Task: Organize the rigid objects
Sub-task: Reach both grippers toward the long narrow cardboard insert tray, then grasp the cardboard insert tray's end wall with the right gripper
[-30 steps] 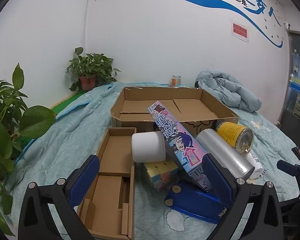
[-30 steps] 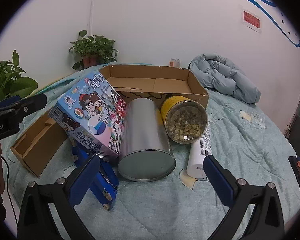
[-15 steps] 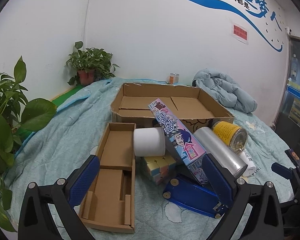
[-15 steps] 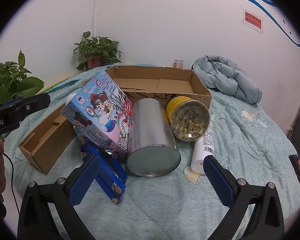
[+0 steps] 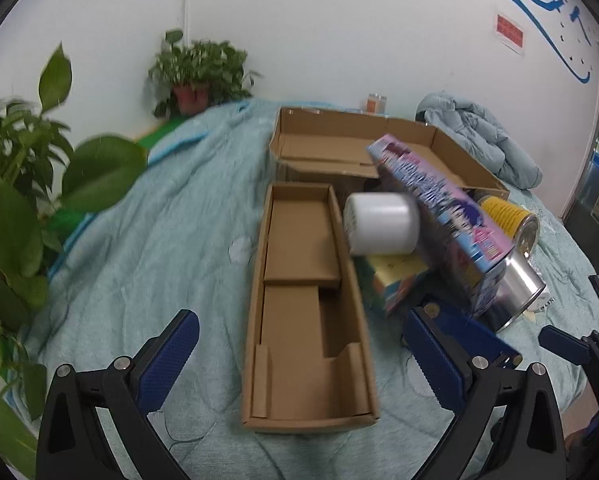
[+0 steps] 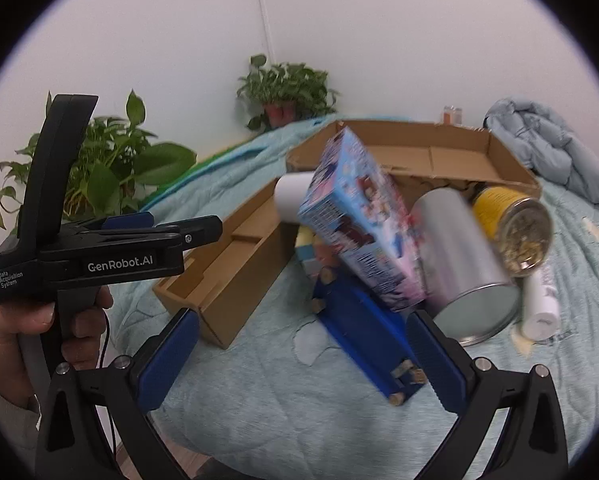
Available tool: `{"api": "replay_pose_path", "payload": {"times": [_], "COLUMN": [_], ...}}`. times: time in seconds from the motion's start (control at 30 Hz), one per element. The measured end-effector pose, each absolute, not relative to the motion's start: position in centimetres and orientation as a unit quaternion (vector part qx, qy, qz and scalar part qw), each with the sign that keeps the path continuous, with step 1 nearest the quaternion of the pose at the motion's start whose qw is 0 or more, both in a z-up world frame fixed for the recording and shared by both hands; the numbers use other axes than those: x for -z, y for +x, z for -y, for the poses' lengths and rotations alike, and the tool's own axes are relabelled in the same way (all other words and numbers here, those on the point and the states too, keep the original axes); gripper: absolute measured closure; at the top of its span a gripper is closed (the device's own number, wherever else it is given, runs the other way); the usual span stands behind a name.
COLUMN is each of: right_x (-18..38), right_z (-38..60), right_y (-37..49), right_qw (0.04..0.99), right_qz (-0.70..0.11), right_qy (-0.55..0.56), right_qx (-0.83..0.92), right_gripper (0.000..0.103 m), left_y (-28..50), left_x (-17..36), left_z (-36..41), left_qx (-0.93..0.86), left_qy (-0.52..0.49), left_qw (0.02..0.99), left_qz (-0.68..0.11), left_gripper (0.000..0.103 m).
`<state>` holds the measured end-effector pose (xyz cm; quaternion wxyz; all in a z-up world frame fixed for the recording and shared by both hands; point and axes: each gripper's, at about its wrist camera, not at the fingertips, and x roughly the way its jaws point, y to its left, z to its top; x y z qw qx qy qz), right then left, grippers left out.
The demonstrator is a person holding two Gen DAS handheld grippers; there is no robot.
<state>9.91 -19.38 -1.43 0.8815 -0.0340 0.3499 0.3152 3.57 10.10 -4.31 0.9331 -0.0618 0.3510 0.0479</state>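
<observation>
A pile of rigid objects lies on the teal blanket: a cartoon-printed box (image 5: pixel 439 204) (image 6: pixel 359 220) leaning on a silver can (image 6: pixel 463 264), a yellow jar (image 6: pixel 515 224), a white roll (image 5: pixel 381 224), a pastel cube (image 5: pixel 395 280), a blue flat tool (image 6: pixel 367 336) and a white bottle (image 6: pixel 541 304). A long narrow cardboard tray (image 5: pixel 303 308) lies left of the pile. A big open cardboard box (image 5: pixel 359 148) stands behind. My left gripper (image 5: pixel 299 360) is open over the narrow tray's near end. My right gripper (image 6: pixel 299 360) is open, in front of the blue tool.
Potted plants stand at the left (image 5: pixel 19 184) and by the wall (image 5: pixel 195 76). A rumpled quilted jacket (image 5: pixel 479 140) lies at the back right. A small jar (image 5: pixel 375 102) sits by the wall. The left gripper's body (image 6: pixel 79 248) fills the right view's left side.
Both views have swung left. The left gripper now faces the narrow tray instead of the pile. The right gripper has shifted left, bringing the left gripper into its view. Objects have not moved.
</observation>
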Motion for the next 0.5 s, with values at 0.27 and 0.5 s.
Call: {"api": "replay_pose_path", "payload": {"times": [0.27, 0.5], "right_x": [2.8, 4.6], "right_z": [14.9, 11.4], "right_y": [11.4, 12.7], "right_qw": [0.865, 0.852], "right_qz": [-0.382, -0.415], "right_qy": [-0.032, -0.048], "right_qx": [-0.323, -0.316], "right_gripper": [0.009, 0.043], "left_y": [4.8, 5.4], "left_x": [8.3, 11.6], "left_z": [-14.7, -16.6], "left_qx": [0.006, 0.027], "left_qy": [-0.147, -0.193], "left_qw": [0.897, 0.864], "left_qz": [-0.416, -0.465], "left_gripper": [0.038, 0.073]}}
